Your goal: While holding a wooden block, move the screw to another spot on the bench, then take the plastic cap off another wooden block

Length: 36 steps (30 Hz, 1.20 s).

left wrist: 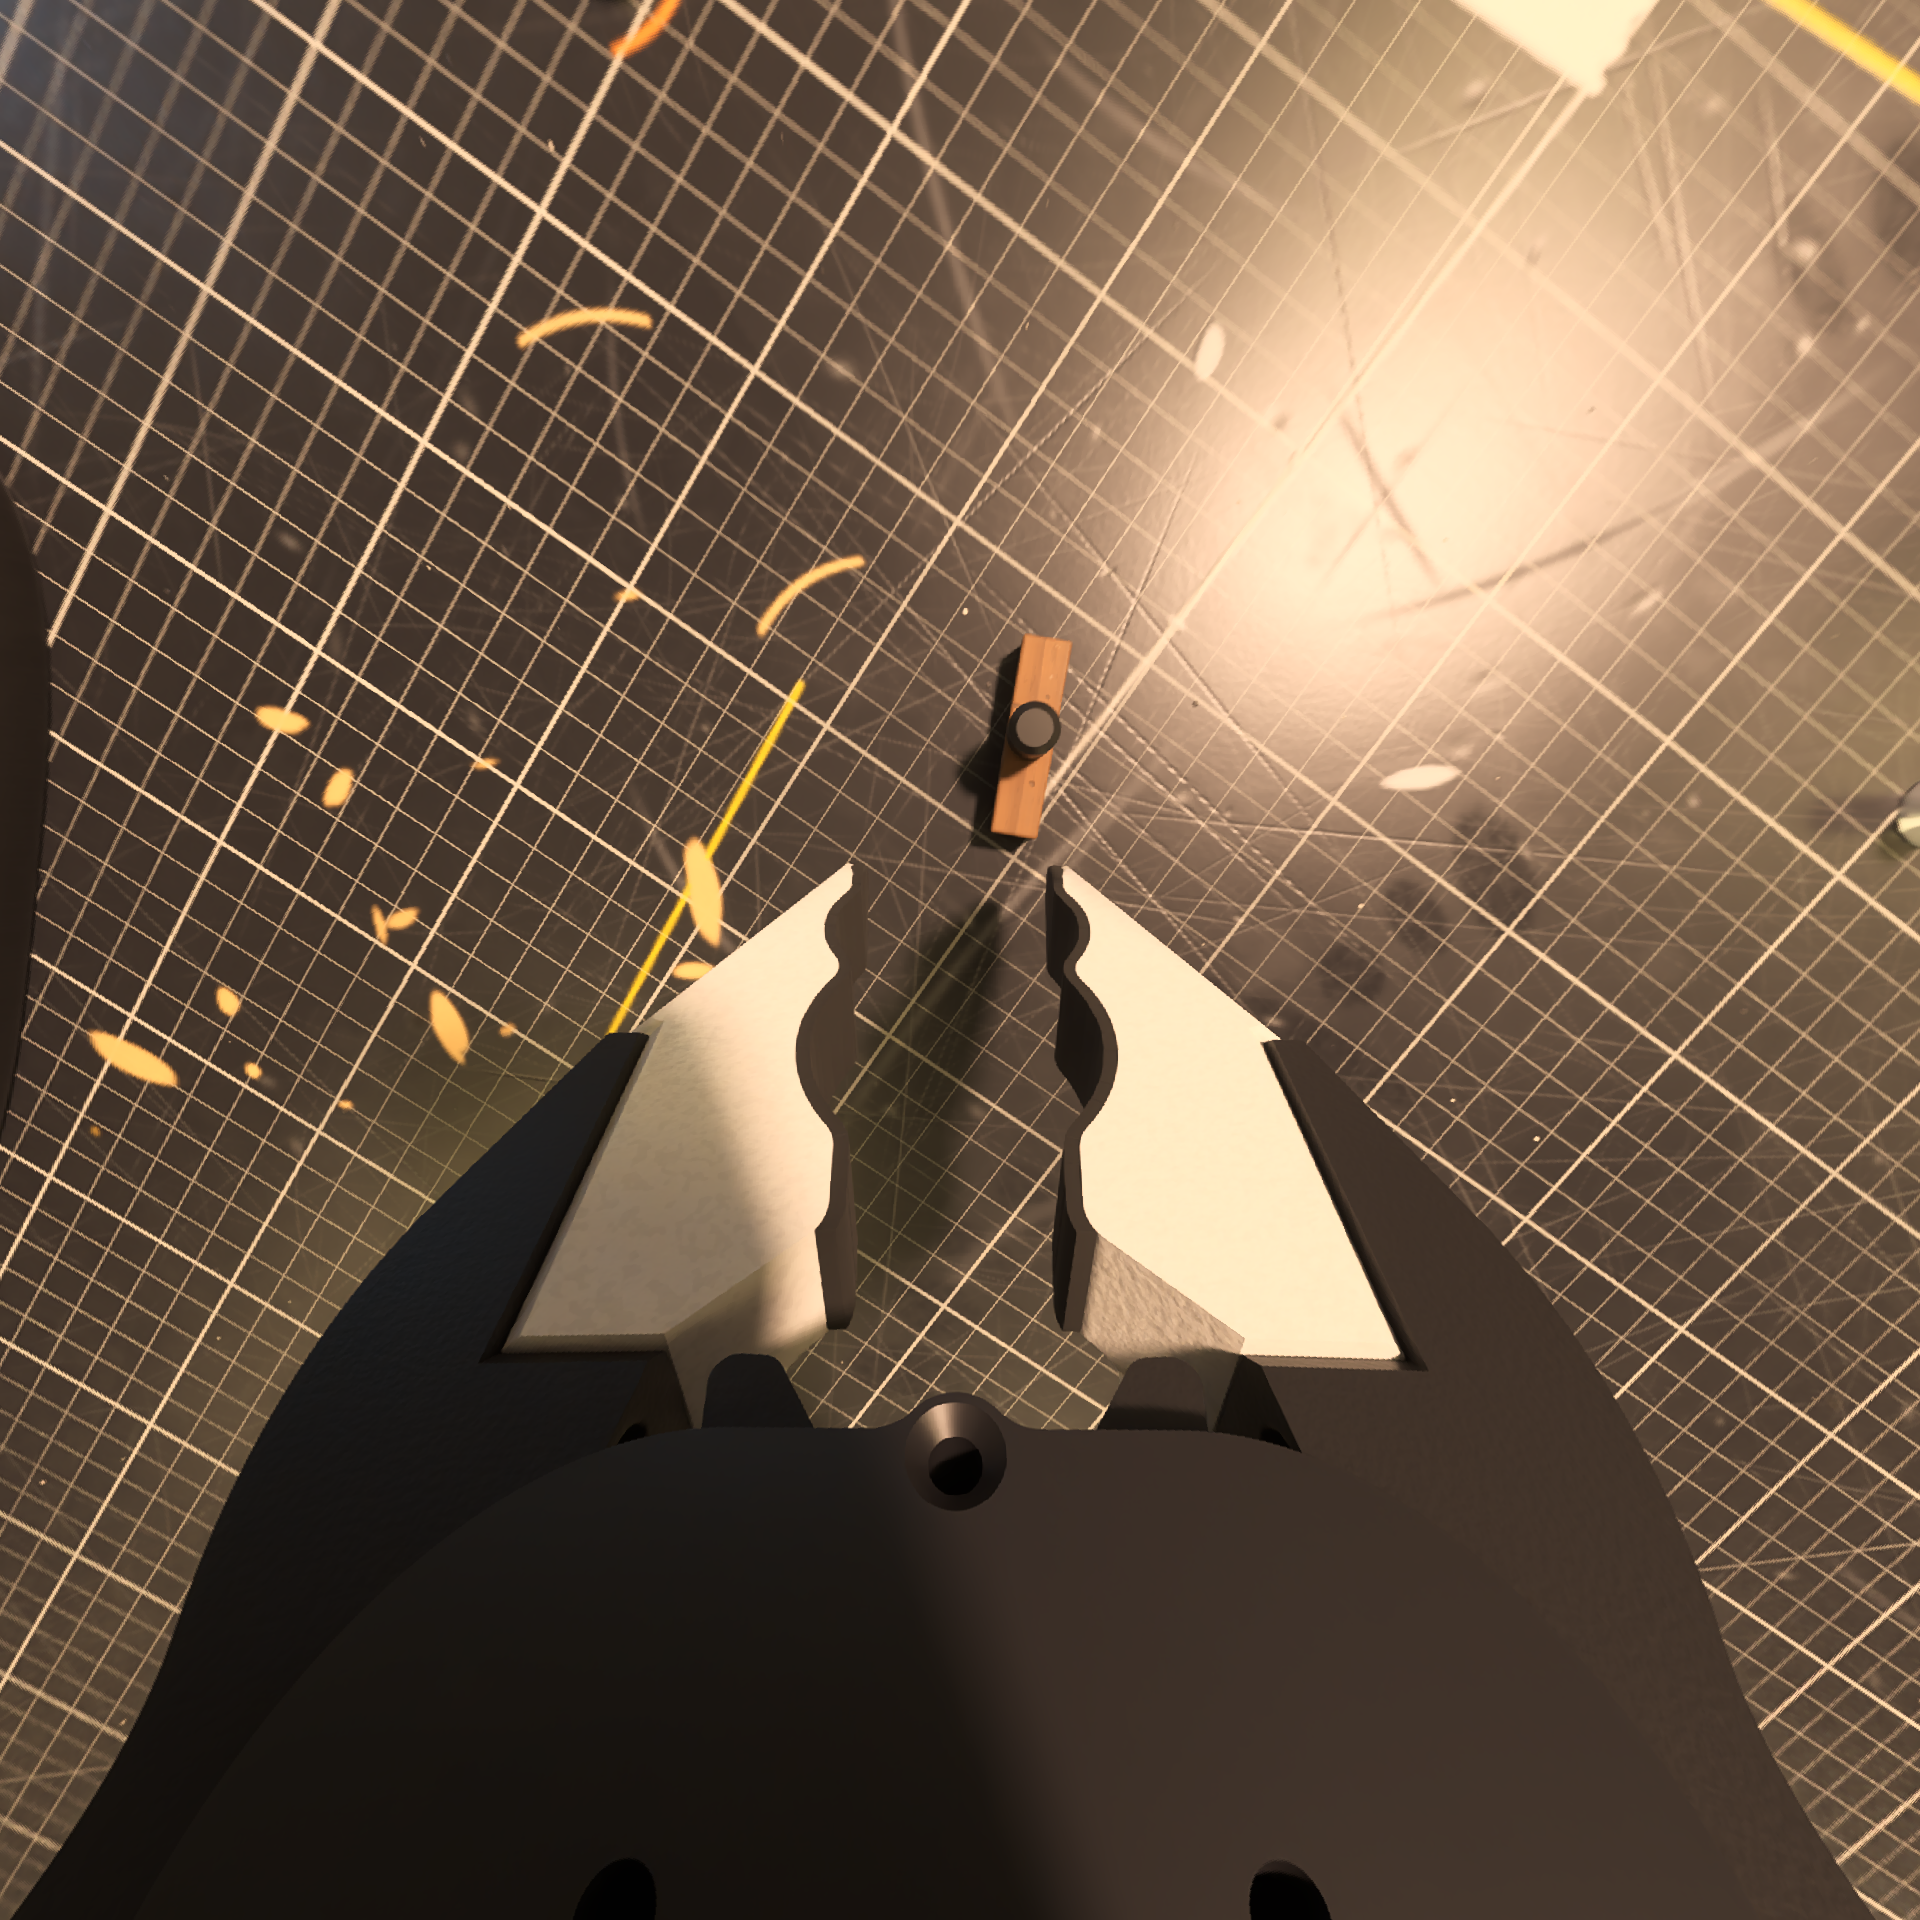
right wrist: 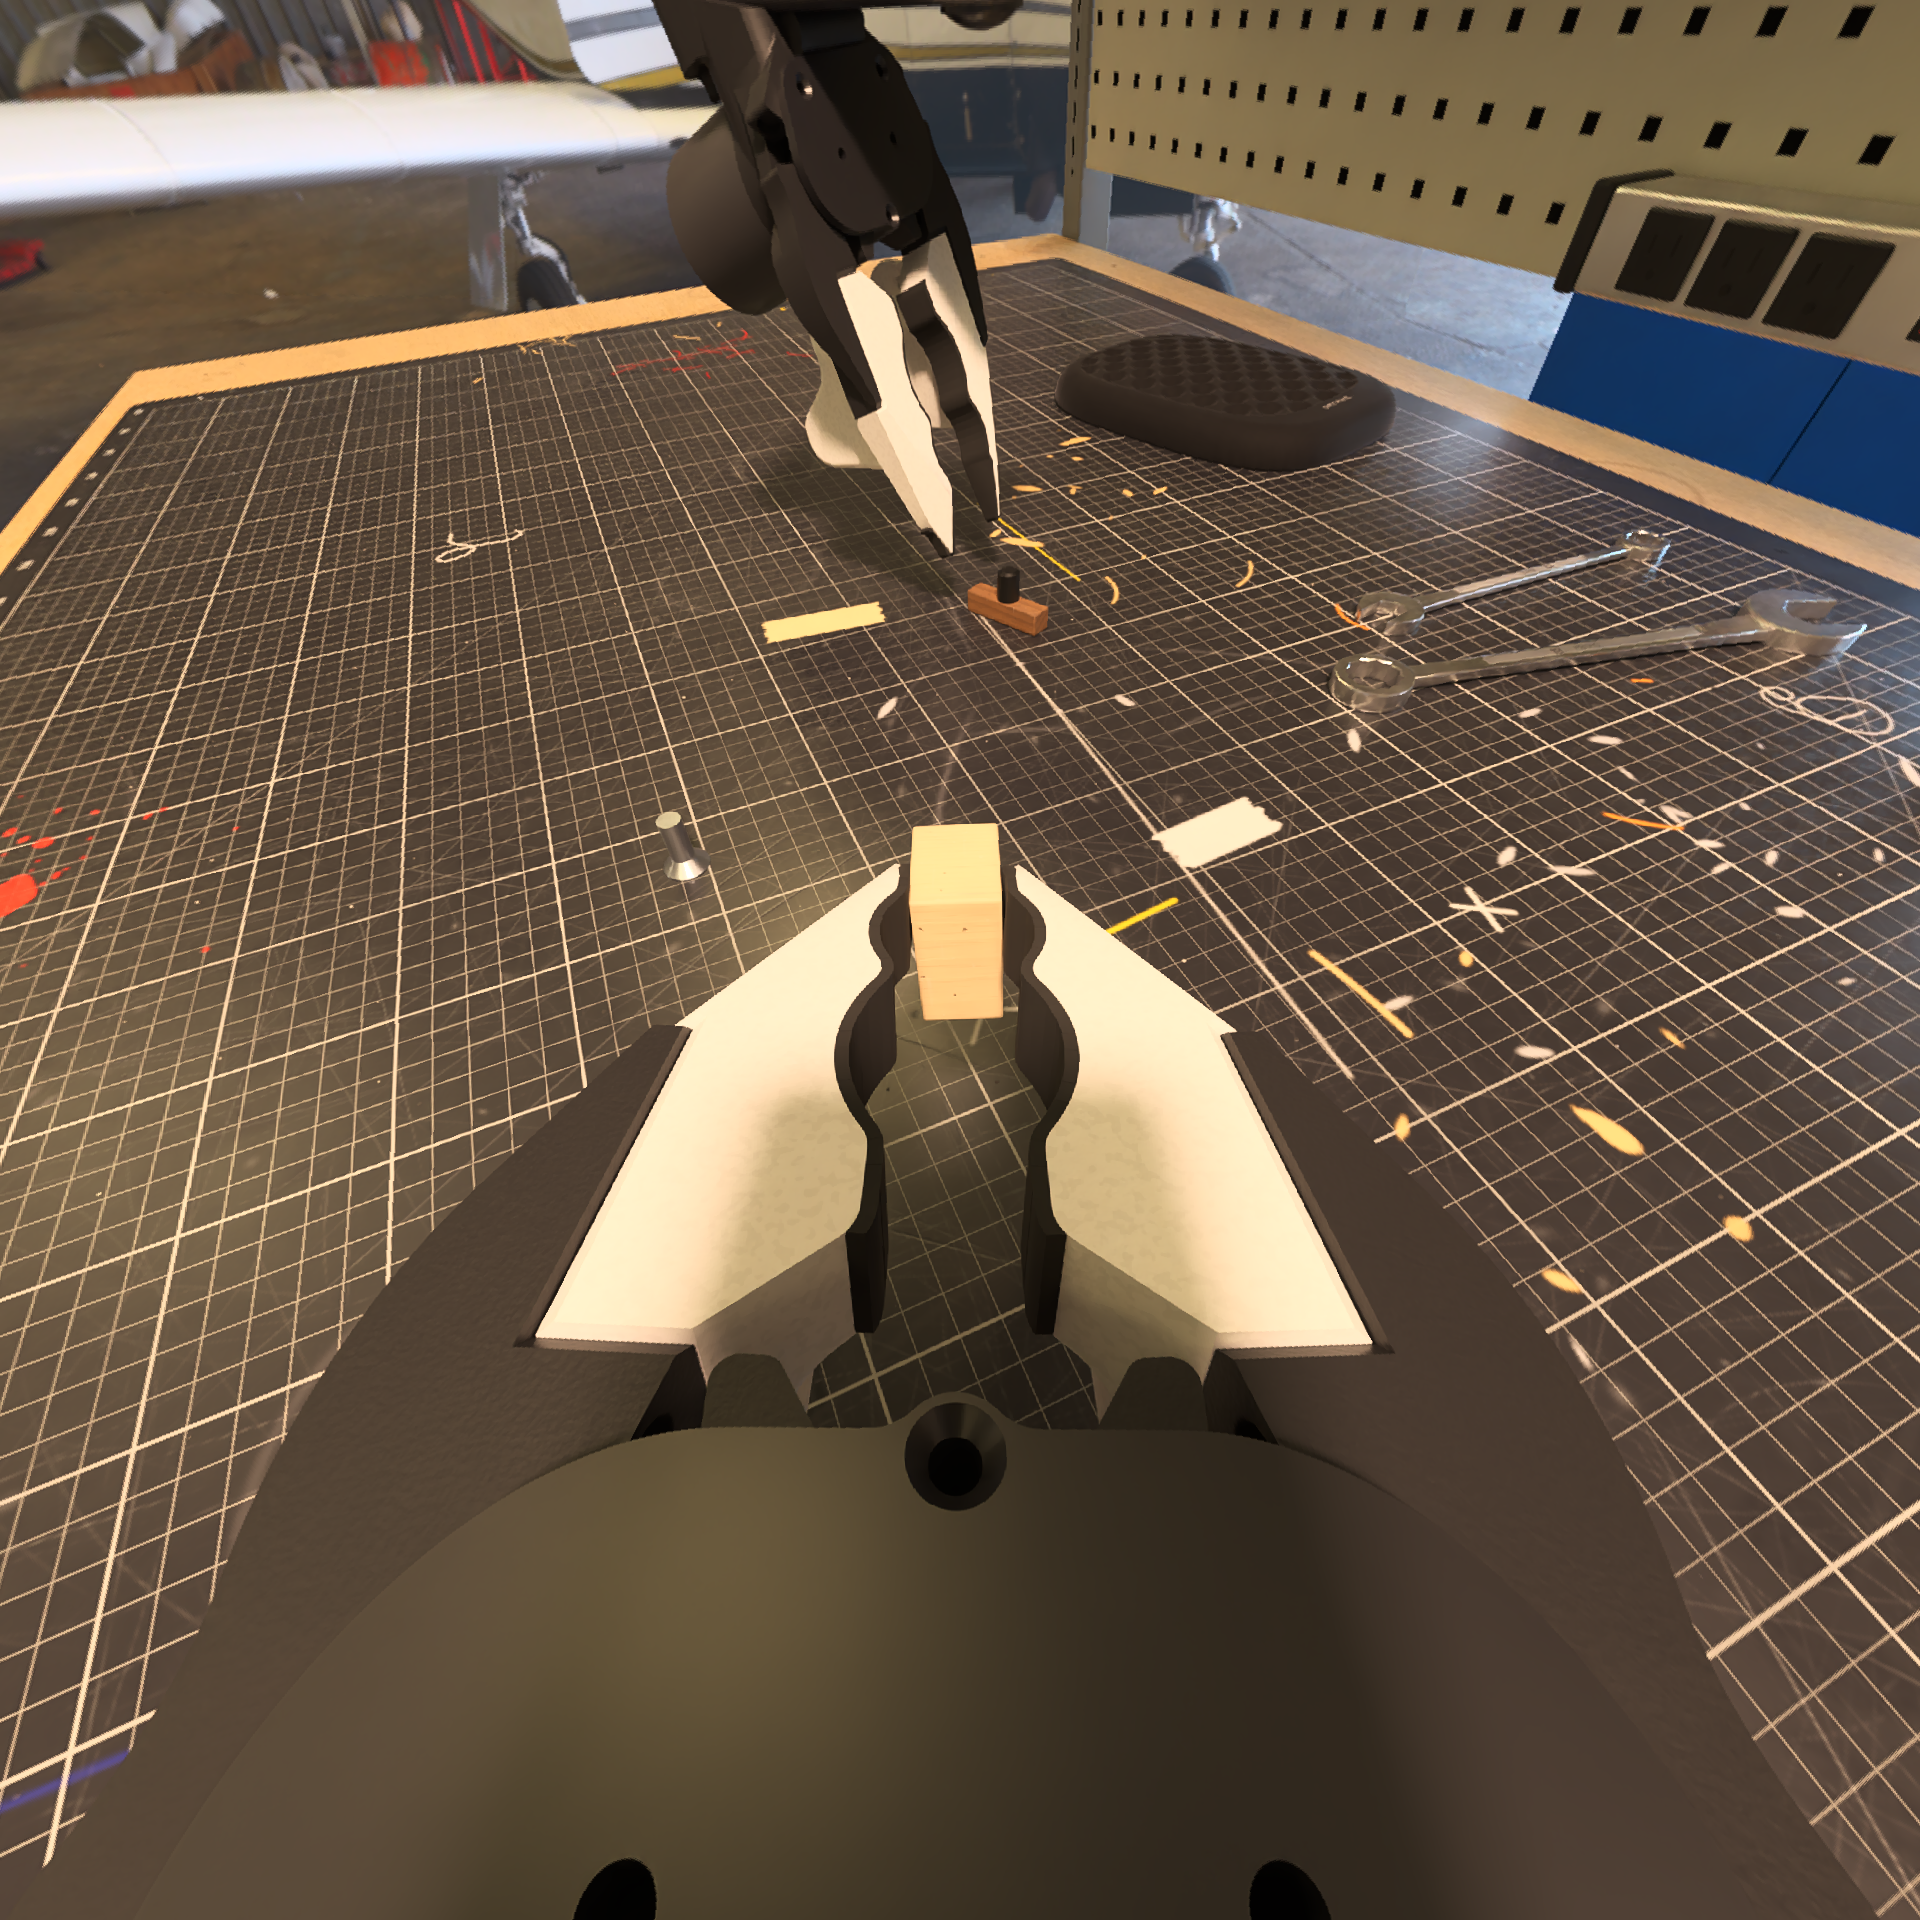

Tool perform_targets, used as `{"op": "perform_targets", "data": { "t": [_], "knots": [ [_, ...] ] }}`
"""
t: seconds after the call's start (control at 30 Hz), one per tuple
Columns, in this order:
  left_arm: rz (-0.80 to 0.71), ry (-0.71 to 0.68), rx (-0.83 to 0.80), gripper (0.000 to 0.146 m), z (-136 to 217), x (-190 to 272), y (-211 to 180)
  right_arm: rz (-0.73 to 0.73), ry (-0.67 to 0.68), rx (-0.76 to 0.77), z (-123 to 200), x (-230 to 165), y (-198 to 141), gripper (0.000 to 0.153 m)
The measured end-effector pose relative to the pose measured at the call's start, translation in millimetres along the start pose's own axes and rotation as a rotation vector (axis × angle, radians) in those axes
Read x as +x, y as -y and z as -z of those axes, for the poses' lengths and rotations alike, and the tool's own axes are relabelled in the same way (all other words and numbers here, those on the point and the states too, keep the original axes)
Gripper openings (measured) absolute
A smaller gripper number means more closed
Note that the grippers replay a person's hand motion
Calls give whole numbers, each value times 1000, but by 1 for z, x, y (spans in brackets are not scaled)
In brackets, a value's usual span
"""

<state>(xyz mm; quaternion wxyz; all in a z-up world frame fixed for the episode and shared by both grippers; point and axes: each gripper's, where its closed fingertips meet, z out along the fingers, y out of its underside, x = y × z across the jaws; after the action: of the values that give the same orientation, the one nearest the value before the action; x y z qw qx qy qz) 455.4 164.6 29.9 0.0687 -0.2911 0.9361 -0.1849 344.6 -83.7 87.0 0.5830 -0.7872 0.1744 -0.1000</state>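
My right gripper [right wrist: 956,883] is shut on a pale wooden block [right wrist: 956,920] and holds it above the bench. The screw [right wrist: 678,844] stands head-down on the mat to its left; its edge shows in the left wrist view [left wrist: 1907,831]. A small brown wooden block [left wrist: 1029,740] with a black plastic cap [left wrist: 1034,727] lies on the mat. My left gripper [left wrist: 951,883] is open and empty, hovering just above and short of that block. In the right wrist view the left gripper [right wrist: 971,530] hangs over the brown block [right wrist: 1008,608] and its cap [right wrist: 1007,584].
Two wrenches [right wrist: 1579,649] lie at the right. A dark oval pad [right wrist: 1226,400] sits at the back right. Tape strips [right wrist: 823,621] and wood shavings dot the cutting mat [right wrist: 416,623]. A pegboard [right wrist: 1455,94] stands behind the bench.
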Motion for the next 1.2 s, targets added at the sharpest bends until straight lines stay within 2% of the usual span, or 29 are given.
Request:
{"op": "perform_targets", "data": {
  "t": [0.17, 0.27, 0.43, 0.57, 0.7, 0.83, 0.97, 1.2],
  "knots": [
    [13, 41, -47, 20, -1, -13, -6, -9, 1, 0, 1, 2, -1, 16],
    [31, 92, -75, 25, 2, -25, -11, -12, 1, -1, 1, 2, -2, 16],
    [8, 66, -55, 29, -7, -21, -6, -14, 3, -6, 0, 2, -3, 16],
    [2, -9, -51, 31, -14, -11, -2, -14, 2, -10, 0, 2, -4, 16],
    [-13, 49, -53, 35, -2, -16, -3, -15, 1, -10, 0, 3, -4, 16],
    [18, 72, -81, 34, 11, -18, -14, -14, 4, -10, 0, 2, -4, 16],
    [23, 50, -147, 34, 6, -11, -29, -13, 3, -8, 1, 2, -3, 16],
    [-23, 29, -72, 44, -3, -2, -16, -12, 4, -10, 1, 2, -4, 16]
  ]
}}
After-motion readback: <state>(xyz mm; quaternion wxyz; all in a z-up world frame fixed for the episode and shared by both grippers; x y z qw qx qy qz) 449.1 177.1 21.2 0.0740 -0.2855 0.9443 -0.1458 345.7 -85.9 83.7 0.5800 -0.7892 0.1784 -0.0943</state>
